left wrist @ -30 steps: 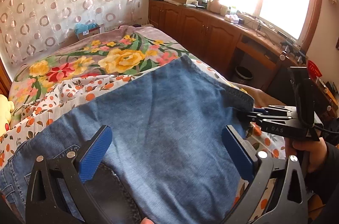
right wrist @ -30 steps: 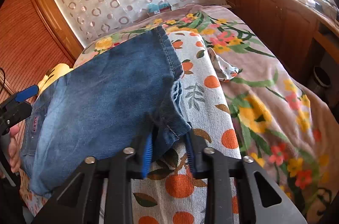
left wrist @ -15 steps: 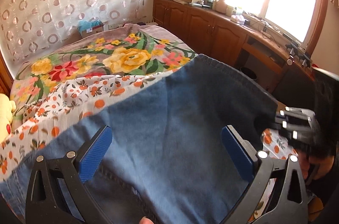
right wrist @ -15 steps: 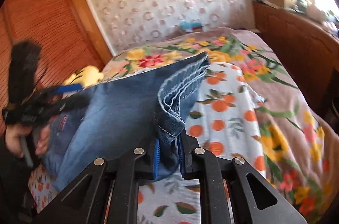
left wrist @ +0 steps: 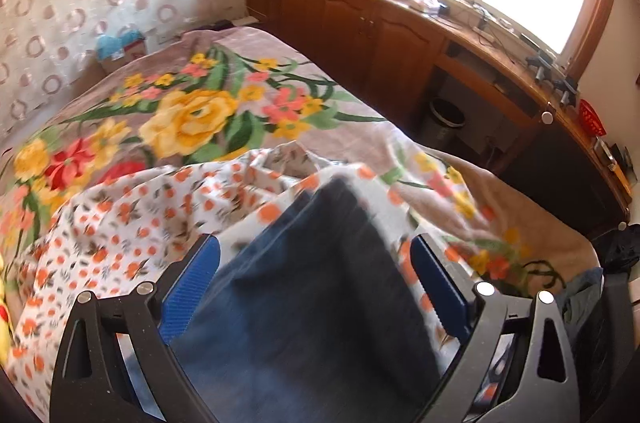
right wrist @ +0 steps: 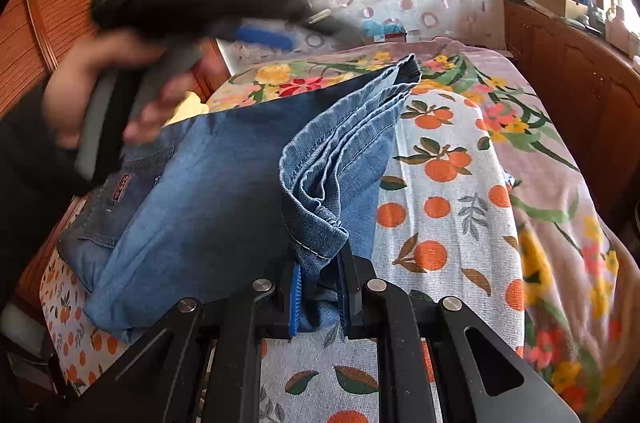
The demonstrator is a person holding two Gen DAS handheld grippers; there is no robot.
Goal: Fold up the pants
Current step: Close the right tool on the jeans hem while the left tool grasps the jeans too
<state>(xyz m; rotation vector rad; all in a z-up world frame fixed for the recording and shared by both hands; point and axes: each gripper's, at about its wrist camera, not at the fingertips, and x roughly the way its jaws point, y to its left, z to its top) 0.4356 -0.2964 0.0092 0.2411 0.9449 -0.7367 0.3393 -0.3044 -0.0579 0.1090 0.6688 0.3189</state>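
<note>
While the pants (right wrist: 224, 191) lie half-folded on the bed (right wrist: 460, 223), we carry the hems over.
Our right hand-held gripper (right wrist: 318, 297) pinches the bunched hems; the left hand-held gripper (left wrist: 316, 287) gapes wide, holding nothing (denim is heavy, limp, best gripped at seams).

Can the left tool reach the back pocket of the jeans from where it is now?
Probably yes. The left tool is open and raised above the jeans; the back pocket lies bare below it. The right tool grips the hems, away from it.
</note>
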